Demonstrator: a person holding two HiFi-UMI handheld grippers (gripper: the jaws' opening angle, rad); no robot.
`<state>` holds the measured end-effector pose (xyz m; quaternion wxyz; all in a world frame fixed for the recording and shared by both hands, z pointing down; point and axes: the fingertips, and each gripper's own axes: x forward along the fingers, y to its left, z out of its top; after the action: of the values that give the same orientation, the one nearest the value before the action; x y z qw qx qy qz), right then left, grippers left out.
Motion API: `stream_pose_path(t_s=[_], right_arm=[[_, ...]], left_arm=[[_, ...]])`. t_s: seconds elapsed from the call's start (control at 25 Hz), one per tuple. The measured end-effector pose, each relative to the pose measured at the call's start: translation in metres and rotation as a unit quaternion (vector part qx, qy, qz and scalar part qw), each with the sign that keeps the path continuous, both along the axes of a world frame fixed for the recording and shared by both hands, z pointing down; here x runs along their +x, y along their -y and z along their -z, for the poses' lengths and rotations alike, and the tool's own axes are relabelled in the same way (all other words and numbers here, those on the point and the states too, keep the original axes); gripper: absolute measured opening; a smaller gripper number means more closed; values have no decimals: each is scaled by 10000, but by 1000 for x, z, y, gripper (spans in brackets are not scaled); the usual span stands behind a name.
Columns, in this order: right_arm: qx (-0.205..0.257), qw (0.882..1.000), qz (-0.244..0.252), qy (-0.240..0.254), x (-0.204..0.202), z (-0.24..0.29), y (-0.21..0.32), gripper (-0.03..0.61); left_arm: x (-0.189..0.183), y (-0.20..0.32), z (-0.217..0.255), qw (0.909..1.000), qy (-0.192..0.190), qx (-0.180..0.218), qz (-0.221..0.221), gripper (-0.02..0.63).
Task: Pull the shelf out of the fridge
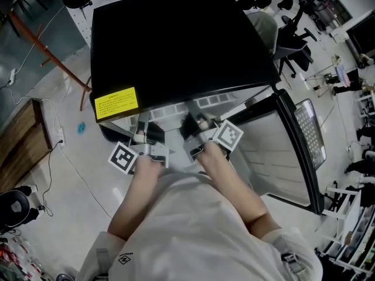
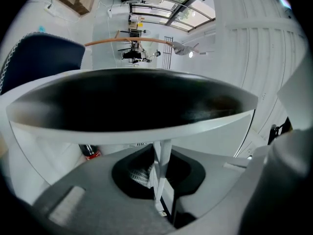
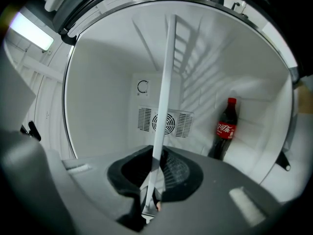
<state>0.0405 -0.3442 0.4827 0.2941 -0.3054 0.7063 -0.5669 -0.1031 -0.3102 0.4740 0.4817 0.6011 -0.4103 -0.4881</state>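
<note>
Left hand-held gripper [image 1: 142, 134] and right hand-held gripper [image 1: 192, 130], jaws tight.

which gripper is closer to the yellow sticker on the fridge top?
Left. The left gripper, shut on the shelf, sits just below and right of the yellow sticker. The right gripper clamps the same shelf farther right.

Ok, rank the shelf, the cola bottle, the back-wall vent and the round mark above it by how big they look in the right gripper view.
1. The shelf: seen edge-on, it is the longest, but it is also nearest the camera.
2-3. The vent and cola bottle: too alike to rank.
4. The round mark.
</note>
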Motion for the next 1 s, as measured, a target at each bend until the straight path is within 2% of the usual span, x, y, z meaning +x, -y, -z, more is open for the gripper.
stream_pose_path(t_s=[1.0], right_arm=[[-104, 9999, 102, 63, 13, -4, -45, 38]], left_arm=[[13, -46, -5, 9999, -5, -117, -9, 28]])
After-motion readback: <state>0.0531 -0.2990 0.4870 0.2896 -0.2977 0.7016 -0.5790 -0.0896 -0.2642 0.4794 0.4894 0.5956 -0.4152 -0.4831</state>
